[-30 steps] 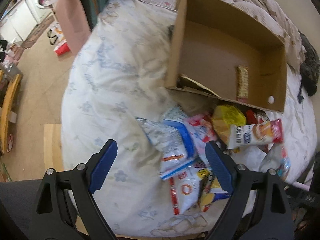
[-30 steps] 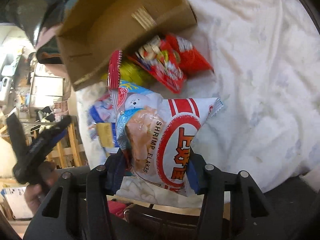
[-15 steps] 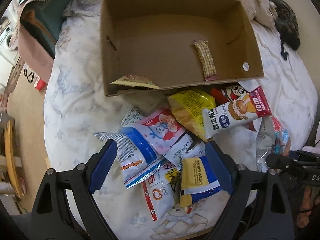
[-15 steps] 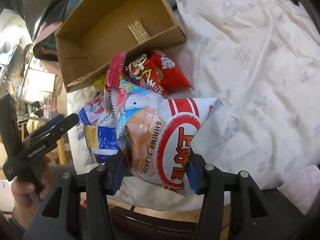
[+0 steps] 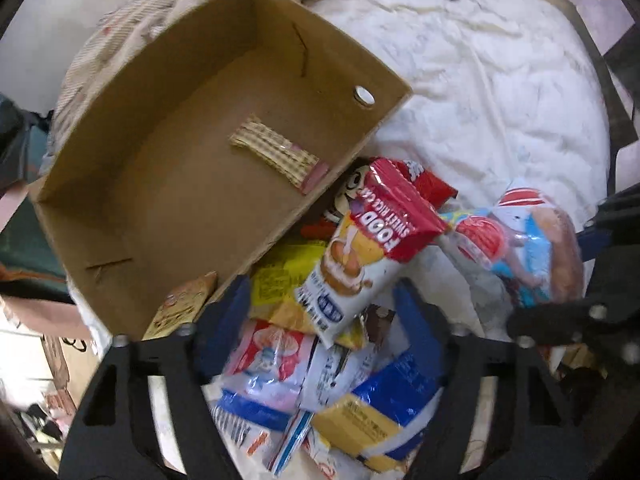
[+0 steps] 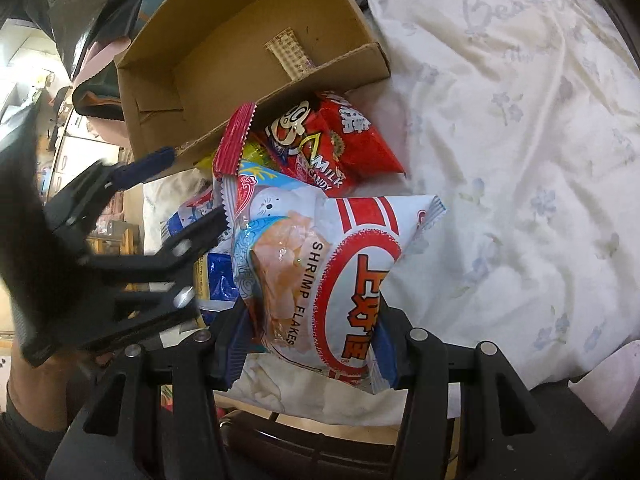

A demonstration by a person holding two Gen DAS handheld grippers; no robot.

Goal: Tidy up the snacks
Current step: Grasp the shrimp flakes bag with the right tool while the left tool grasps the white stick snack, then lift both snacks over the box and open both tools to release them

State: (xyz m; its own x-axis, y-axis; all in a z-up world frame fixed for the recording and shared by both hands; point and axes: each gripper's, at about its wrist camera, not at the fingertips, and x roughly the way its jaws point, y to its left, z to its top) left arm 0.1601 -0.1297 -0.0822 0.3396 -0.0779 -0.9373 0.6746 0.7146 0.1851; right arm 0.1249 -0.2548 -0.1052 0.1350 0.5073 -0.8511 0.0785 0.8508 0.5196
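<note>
A pile of snack packets lies on a bed in front of an open cardboard box [image 5: 160,200], which holds one checkered snack bar [image 5: 280,156]. My left gripper [image 5: 322,310] hovers over the pile with its jaws closing. The lower end of a red-and-white rice cake packet [image 5: 360,248] sits between them, and the pads are not pressing on it. My right gripper [image 6: 308,340] is shut on a shrimp flakes bag [image 6: 320,264] and holds it above the bed's near edge. That bag [image 5: 532,248] also shows at the right of the left wrist view.
A red milk candy bag [image 6: 332,140] and a yellow packet [image 5: 276,280] lie against the box front. Pink [image 5: 272,352] and blue-yellow packets [image 5: 384,412] lie nearer. A white floral bedsheet [image 6: 500,140] spreads to the right. A crumpled blanket [image 5: 132,36] lies behind the box.
My left gripper rolled and swung right across the bed to the snack pile, and its jaws have narrowed. The right gripper stayed put, still gripping the shrimp flakes bag.
</note>
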